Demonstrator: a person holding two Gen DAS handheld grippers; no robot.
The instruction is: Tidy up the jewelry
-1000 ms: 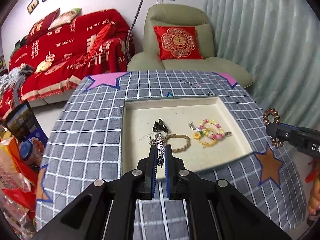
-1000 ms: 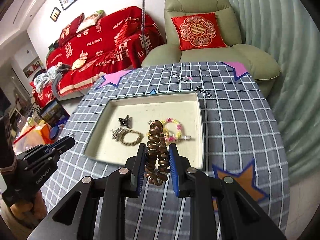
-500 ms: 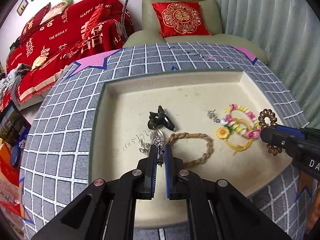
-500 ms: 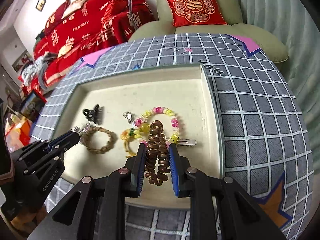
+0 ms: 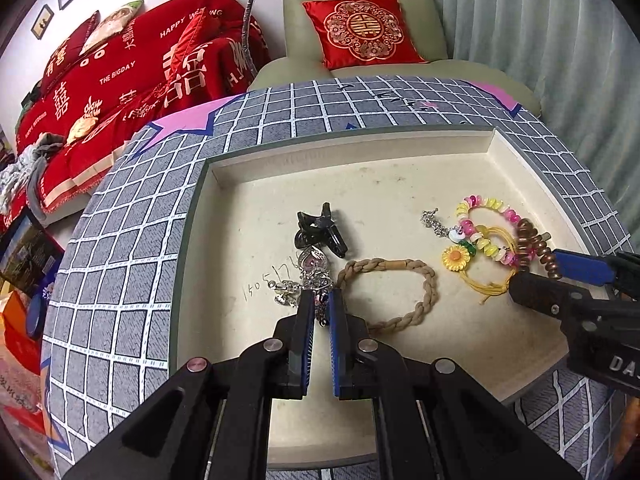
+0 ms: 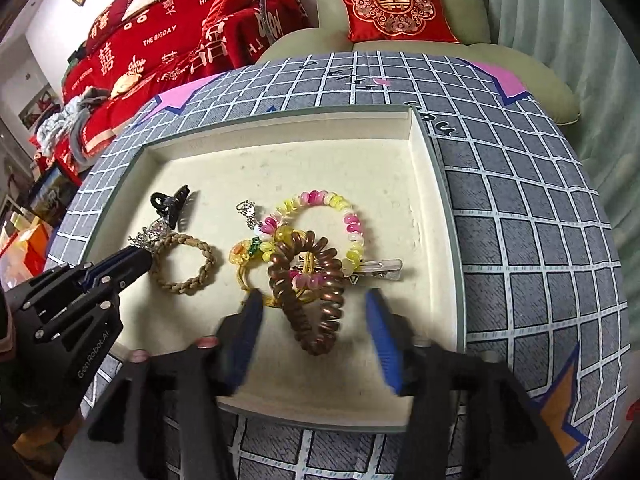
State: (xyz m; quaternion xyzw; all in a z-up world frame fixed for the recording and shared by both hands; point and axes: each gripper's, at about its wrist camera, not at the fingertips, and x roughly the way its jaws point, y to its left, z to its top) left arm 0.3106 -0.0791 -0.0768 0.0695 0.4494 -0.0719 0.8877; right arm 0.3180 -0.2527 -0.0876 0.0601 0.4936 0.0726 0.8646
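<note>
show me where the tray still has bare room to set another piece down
Free: the tray floor along the far wall, beyond the black hair clip and beaded bracelet; also the near strip. Crowded: the middle band, from the braided bracelet to the coil hair tie.

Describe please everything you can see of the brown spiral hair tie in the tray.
The brown spiral hair tie is a glossy coil, plastic by its look, forming a stretched loop. It lies in the cream tray, its far end over the pink and yellow bead bracelet and the yellow cord beside it. It sits between the fingers of the right gripper, whose jaws are opening; neither blue pad presses on it. In the left wrist view it shows beside that gripper's tip.
</note>
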